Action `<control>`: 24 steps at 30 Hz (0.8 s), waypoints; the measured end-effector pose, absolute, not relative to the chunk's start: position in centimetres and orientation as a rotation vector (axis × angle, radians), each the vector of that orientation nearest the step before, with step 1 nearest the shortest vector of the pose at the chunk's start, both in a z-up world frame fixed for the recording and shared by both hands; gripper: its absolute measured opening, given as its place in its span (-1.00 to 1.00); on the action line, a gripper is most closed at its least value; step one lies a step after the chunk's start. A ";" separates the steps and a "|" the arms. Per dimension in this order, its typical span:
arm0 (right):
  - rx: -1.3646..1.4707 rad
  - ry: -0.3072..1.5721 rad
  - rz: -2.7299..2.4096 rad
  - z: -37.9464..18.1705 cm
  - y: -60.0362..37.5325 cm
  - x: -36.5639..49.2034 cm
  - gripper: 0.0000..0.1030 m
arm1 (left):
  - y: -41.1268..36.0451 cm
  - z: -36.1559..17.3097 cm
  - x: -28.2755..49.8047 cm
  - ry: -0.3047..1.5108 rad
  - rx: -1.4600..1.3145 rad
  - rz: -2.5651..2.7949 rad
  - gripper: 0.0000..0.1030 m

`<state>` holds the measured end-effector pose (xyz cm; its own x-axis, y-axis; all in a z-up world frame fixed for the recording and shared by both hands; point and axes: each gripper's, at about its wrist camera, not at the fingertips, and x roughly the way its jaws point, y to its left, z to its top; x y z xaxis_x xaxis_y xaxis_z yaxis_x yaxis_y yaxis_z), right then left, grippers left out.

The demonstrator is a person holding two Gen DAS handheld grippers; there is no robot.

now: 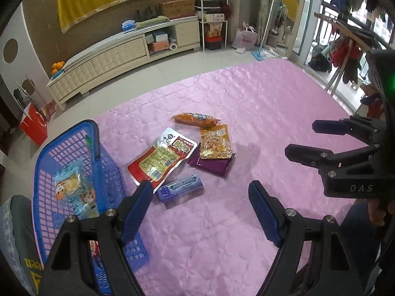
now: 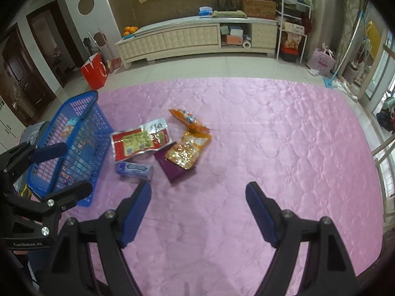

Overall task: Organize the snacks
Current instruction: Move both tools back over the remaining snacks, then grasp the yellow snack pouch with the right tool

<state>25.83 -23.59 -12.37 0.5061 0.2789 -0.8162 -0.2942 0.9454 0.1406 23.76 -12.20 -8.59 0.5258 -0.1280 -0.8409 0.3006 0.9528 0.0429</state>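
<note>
Snacks lie in a loose cluster on the pink quilted cover [image 1: 246,113]: a red and silver pouch [image 1: 161,157], a blue gum pack [image 1: 181,188], a yellow packet [image 1: 215,142] on top of a purple pack [image 1: 209,164], and an orange sausage pack [image 1: 195,119]. A blue plastic basket [image 1: 74,133] at the left holds a few snack packets [image 1: 70,185]. My left gripper [image 1: 200,192] hovers open just in front of the gum pack. My right gripper [image 2: 197,194] is open over bare cover, right of the gum pack [image 2: 134,168]; it also shows from the side [image 1: 301,139].
Beyond the cover is tiled floor with a long cream cabinet [image 2: 192,39], a red paper bag [image 2: 95,72], a white shelf rack [image 2: 292,24] and a pink bag [image 2: 322,61]. A railing and hanging clothes [image 1: 345,56] stand at the right.
</note>
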 end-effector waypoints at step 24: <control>-0.291 0.989 0.613 -18.6 -19.2 31.1 0.60 | -13.5 -14.0 27.5 1.041 0.431 -0.124 0.51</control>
